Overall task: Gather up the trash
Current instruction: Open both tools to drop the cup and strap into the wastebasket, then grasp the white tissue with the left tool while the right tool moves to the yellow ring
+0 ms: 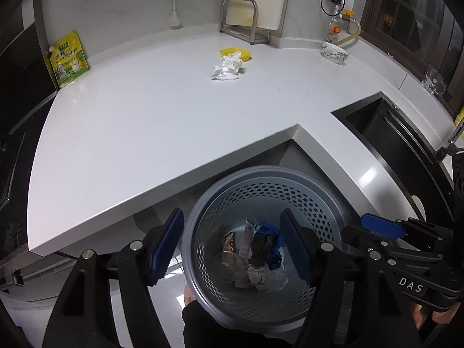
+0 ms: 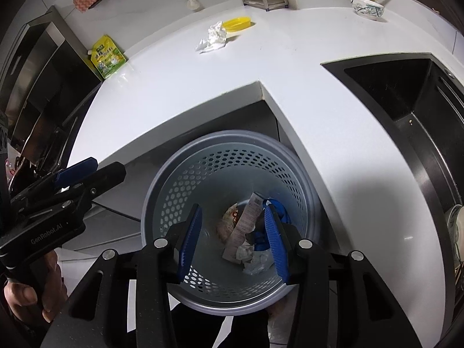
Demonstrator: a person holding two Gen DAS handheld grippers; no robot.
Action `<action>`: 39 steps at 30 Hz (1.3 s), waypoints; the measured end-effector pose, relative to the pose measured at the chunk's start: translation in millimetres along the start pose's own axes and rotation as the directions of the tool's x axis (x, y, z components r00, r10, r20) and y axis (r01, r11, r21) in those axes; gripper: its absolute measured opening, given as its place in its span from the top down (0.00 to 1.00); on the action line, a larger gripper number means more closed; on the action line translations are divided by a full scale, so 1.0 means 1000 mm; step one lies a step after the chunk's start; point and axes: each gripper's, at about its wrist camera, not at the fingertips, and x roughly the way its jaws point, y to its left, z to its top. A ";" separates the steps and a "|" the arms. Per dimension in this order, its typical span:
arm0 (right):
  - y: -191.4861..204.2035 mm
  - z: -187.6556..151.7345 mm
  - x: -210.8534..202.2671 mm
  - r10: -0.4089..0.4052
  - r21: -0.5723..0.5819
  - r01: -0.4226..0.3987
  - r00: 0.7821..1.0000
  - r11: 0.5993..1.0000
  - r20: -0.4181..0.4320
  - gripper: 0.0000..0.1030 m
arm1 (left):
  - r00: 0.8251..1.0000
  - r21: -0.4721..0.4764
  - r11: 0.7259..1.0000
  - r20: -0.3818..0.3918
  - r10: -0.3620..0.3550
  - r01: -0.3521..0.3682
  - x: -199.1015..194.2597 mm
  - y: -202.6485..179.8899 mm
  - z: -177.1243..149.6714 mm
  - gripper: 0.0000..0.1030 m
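Left wrist view: the left gripper (image 1: 232,249) hangs over the bin (image 1: 203,203), jaws open and empty. The trash (image 1: 255,255) deep inside is dim and jumbled. A tissue (image 1: 227,66) lies far back on the counter (image 1: 145,121). Right wrist view: the right gripper (image 2: 233,242) also has open, empty jaws above the bin; its own pads hide part of the trash.
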 end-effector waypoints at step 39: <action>-0.051 0.187 0.040 -0.173 0.223 0.127 0.964 0.966 0.201 0.41 | 0.992 0.079 0.997 0.122 -0.027 0.017 0.138 0.029 0.219 0.11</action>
